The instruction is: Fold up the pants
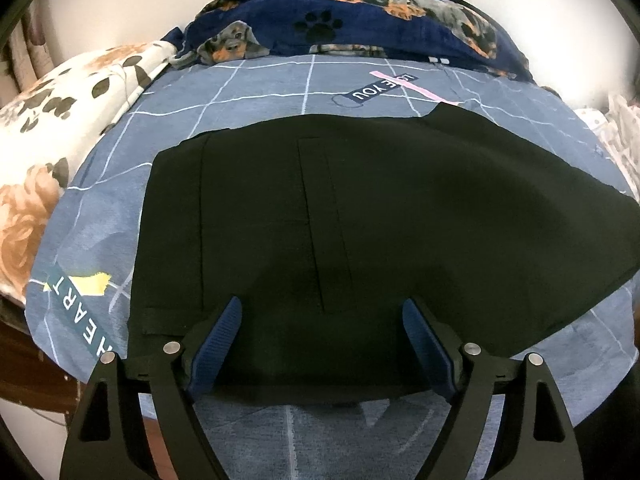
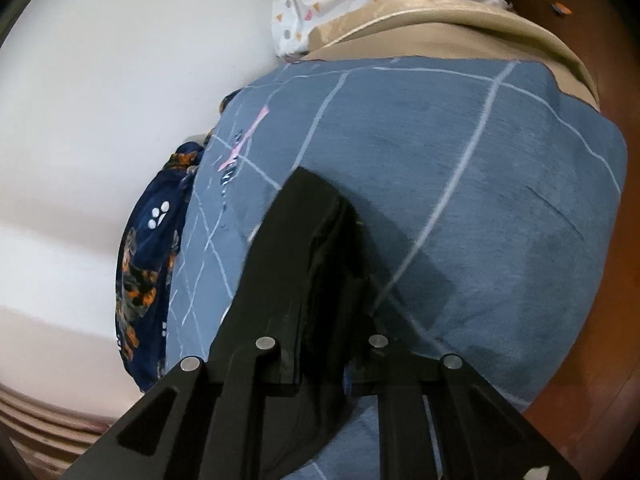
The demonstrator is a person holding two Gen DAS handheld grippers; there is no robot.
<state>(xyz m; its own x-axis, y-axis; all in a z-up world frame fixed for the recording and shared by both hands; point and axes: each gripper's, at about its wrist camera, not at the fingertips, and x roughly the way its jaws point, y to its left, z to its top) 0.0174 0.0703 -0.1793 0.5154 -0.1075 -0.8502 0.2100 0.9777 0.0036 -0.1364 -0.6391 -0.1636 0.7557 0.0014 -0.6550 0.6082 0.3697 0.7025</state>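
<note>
Black pants (image 1: 360,208) lie flat on a grey-blue grid-pattern bedsheet (image 1: 256,88), waistband end at the left, stretching away to the right. My left gripper (image 1: 320,312) is open, its blue-padded fingers (image 1: 224,332) spread just above the near edge of the pants, holding nothing. In the right wrist view my right gripper (image 2: 332,264) is shut on a bunched fold of the black pants (image 2: 320,248) and holds it lifted above the bedsheet (image 2: 480,160); the fingertips are hidden in the cloth.
A navy dog-print blanket (image 1: 360,12) lies along the far side of the bed and shows in the right wrist view (image 2: 148,264). A floral pillow (image 1: 60,112) sits left. A beige cover (image 2: 440,32) and dotted white cloth (image 2: 320,4) lie beyond the sheet. Brown floor (image 2: 600,360) borders the bed.
</note>
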